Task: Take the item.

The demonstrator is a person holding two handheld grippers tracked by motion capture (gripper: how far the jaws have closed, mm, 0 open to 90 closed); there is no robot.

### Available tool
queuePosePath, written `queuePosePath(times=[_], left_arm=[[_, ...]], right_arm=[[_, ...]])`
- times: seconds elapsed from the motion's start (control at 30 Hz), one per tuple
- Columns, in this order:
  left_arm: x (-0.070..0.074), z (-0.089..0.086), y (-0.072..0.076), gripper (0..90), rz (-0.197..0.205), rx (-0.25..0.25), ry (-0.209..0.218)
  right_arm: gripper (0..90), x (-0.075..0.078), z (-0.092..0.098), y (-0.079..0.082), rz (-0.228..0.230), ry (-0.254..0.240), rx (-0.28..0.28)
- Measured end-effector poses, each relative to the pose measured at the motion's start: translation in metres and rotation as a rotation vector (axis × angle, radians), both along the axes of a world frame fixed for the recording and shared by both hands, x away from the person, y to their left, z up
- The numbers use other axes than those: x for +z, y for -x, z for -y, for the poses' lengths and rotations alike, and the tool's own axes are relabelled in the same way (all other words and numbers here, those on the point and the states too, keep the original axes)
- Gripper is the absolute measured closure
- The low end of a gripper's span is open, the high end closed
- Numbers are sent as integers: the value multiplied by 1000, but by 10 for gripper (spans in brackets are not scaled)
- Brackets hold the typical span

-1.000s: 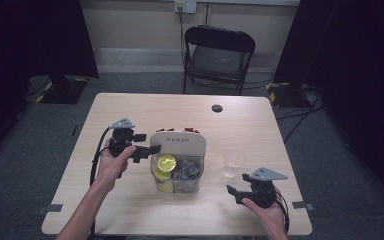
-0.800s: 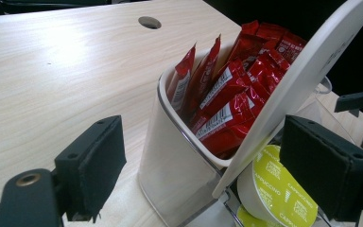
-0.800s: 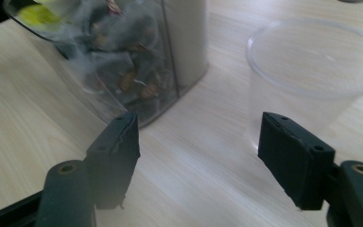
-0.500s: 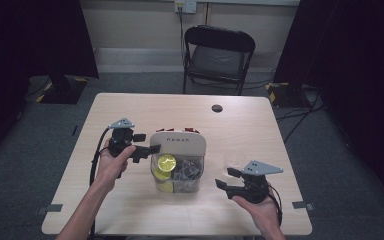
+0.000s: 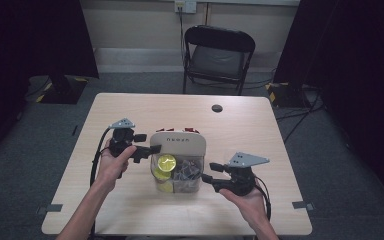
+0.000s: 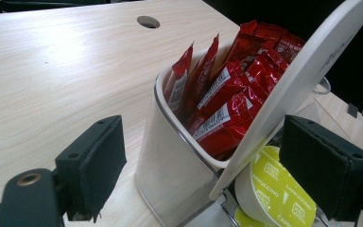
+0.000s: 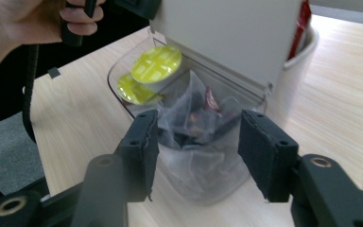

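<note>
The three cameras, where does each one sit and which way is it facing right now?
High view: fixed above the person's side, looking forward and down at the table; both forearms, left gripper, right gripper show.
Left gripper view: on that gripper, facing the white lid and red sachets; its black jaws show.
Right gripper view: on that gripper, facing the clear container; its jaws and the other hand show.
Shared: yellow-green capsules.
</note>
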State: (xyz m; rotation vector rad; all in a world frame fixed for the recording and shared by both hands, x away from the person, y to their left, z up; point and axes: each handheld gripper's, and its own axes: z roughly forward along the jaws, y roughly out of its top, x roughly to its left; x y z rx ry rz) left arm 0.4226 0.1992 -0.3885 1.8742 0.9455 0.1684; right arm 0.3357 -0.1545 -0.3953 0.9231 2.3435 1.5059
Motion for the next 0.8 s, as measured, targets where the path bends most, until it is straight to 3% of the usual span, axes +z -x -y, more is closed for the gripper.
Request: queuePosePath(times=[0.27,0.37,0.8], left_arm=[[-1,0,-1,141,4,-1,6],[-1,0,-1,137,4,0,6],[0,0,0,141,-2,6,5]], right_arm=[[517,0,-18,-11,0,10,44],[517,0,-24,-15,8,15,35],[551,-8,-35,-41,-27,22,60]])
